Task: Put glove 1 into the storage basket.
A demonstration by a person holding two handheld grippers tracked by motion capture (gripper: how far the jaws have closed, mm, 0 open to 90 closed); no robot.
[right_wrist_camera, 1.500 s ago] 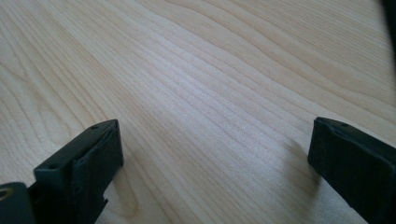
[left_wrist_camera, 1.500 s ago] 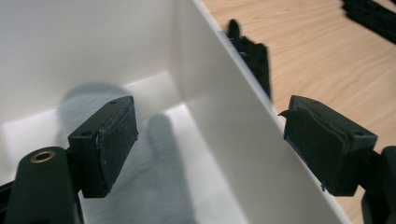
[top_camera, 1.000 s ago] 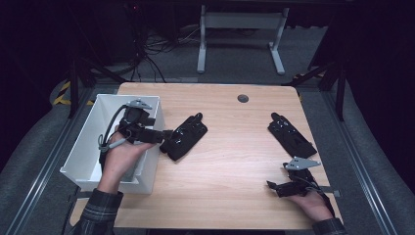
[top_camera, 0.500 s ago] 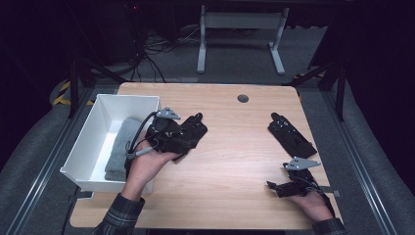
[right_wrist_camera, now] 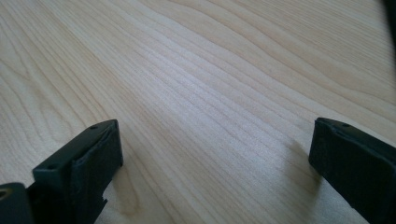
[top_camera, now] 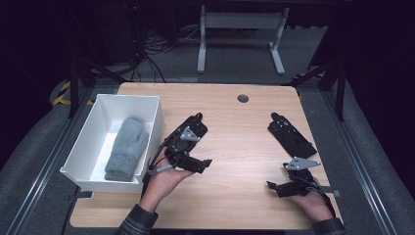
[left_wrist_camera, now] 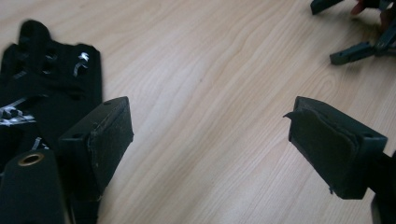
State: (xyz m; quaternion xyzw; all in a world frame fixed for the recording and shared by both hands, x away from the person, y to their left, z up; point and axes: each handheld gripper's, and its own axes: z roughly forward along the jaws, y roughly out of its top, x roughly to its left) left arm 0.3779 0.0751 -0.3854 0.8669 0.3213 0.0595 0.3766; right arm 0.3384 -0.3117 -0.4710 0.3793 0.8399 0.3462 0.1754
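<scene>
Two black holders (top_camera: 188,131) (top_camera: 291,135), mitten (top_camera: 125,148) in bin (top_camera: 150,105)

Both handheld grippers were matte black, each topped by a grey three-cornered plate (top_camera: 188,133). The square black jaws carried dark rubbery pads (left_wrist_camera: 112,140). The person wore dark plaid sleeves (top_camera: 138,223).

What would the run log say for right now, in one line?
left gripper: open, empty, over table | right gripper: open, empty | grey mitten: lying in white bin | black holder: behind left gripper
</scene>
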